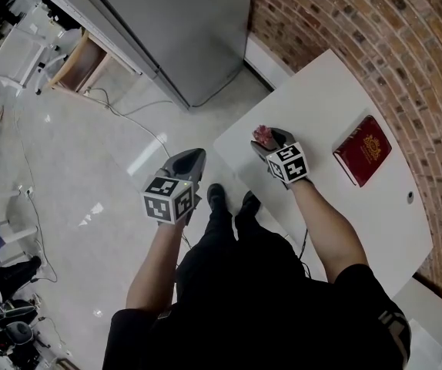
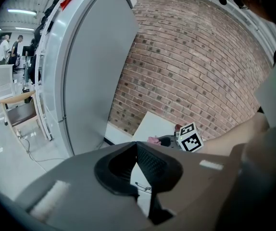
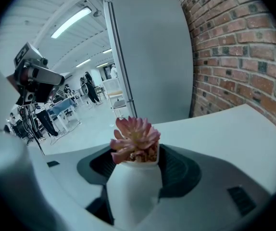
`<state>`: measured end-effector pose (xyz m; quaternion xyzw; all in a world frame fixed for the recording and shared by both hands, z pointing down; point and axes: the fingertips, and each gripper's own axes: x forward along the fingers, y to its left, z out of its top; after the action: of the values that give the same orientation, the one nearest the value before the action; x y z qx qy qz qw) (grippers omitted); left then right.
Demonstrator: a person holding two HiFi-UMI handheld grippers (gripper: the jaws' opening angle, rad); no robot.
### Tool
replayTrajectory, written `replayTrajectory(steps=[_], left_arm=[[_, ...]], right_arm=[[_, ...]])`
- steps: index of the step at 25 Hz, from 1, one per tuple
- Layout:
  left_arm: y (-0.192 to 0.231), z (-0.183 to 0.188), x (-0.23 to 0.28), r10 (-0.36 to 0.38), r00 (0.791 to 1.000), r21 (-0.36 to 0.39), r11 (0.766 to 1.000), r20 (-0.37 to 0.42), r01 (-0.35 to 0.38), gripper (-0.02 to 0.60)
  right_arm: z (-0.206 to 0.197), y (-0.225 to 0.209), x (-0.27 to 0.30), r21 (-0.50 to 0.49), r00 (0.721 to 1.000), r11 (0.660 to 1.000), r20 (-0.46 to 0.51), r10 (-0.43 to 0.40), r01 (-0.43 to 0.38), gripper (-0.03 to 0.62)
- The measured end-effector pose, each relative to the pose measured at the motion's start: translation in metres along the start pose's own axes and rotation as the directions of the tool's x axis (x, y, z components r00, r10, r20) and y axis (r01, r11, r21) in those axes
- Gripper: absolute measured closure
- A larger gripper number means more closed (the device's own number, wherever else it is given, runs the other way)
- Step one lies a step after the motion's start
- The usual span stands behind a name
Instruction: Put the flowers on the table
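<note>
A small white pot holding a pink succulent flower (image 3: 134, 143) stands between the jaws of my right gripper (image 3: 135, 177), which is shut on it. In the head view the flower (image 1: 262, 136) shows just past the right gripper (image 1: 271, 146), above the near-left corner of the white table (image 1: 336, 99). I cannot tell whether the pot touches the tabletop. My left gripper (image 1: 188, 164) hangs over the floor to the left of the table, its jaws shut with nothing between them (image 2: 140, 170). From the left gripper view the flower (image 2: 153, 140) is small and far ahead.
A dark red book (image 1: 362, 149) lies on the table to the right of the flower. A brick wall (image 1: 375, 29) runs behind the table. A tall grey cabinet (image 1: 182, 21) stands at the back left. A cable (image 1: 140, 118) lies on the glossy floor.
</note>
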<state>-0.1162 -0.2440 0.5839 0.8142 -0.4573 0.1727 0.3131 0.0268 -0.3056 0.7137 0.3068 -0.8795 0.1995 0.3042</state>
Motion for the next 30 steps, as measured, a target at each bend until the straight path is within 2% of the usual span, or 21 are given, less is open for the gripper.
replayTrajectory(steps=[9,12,21,30], left_arm=[[-0.002,0.009,-0.005,0.002,1.0,0.001,1.0,0.016,-0.002,0.571],[-0.002,0.017,-0.011,0.002,0.999,0.001,1.0,0.034,-0.002,0.571],[-0.012,0.047,-0.02,-0.032,0.995,0.043,0.999,0.093,0.028,0.571],[-0.015,0.081,-0.031,-0.058,0.988,0.103,0.994,0.14,0.044,0.571]], right_arm=[[-0.002,0.005,-0.004,0.015,0.998,0.999,-0.029,0.049,-0.049,0.324],[-0.001,0.005,-0.014,0.024,0.999,0.999,-0.024,0.038,-0.037,0.313],[0.023,-0.014,-0.066,0.103,0.996,0.994,0.073,-0.048,0.04,0.304],[0.068,-0.024,-0.12,0.157,0.969,0.984,0.213,-0.122,0.09,0.306]])
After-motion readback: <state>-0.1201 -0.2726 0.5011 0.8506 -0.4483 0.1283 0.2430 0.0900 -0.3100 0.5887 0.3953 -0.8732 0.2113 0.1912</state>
